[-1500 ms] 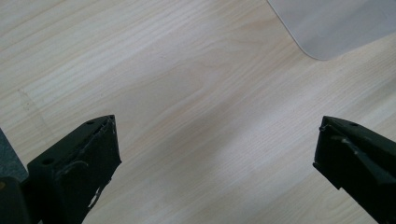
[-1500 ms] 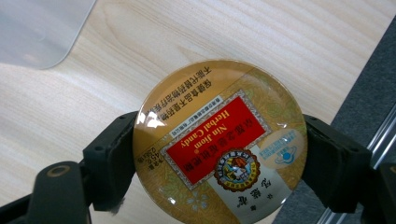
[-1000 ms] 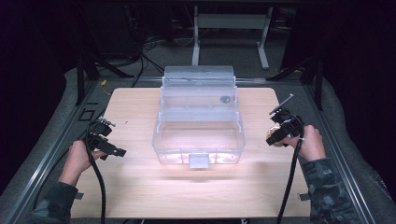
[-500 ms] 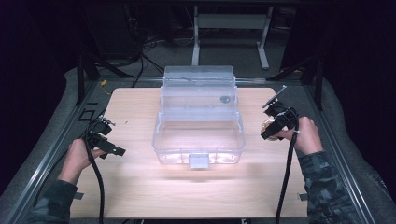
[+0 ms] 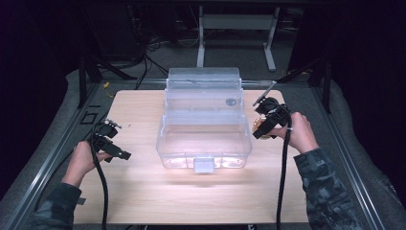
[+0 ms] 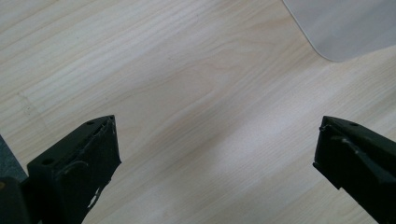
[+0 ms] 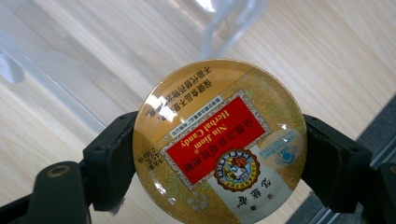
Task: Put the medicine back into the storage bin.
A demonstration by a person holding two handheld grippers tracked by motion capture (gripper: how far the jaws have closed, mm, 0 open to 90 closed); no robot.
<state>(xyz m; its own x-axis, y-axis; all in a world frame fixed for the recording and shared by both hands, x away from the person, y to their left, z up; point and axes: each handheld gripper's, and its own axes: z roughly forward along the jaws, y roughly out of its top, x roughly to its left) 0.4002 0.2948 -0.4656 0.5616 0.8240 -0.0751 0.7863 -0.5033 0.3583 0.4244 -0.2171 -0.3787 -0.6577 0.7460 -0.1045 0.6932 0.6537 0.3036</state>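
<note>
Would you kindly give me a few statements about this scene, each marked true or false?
1. The right gripper grips a round candy tin. True.
2. The left gripper holds a spoon. False: its jaws are open with nothing between them, above the table.
3. The clear box stands mid-table. True.
4. The tin lies inside the box. False: it is held beside the box's right side.

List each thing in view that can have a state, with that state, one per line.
Clear plastic storage box: lid open, stood up at the back; inside looks empty.
Herbal candy tin: lid on, held off the table beside the box.
Right gripper: clamped on the tin's rim.
Left gripper: open, nothing between its jaws.
</note>
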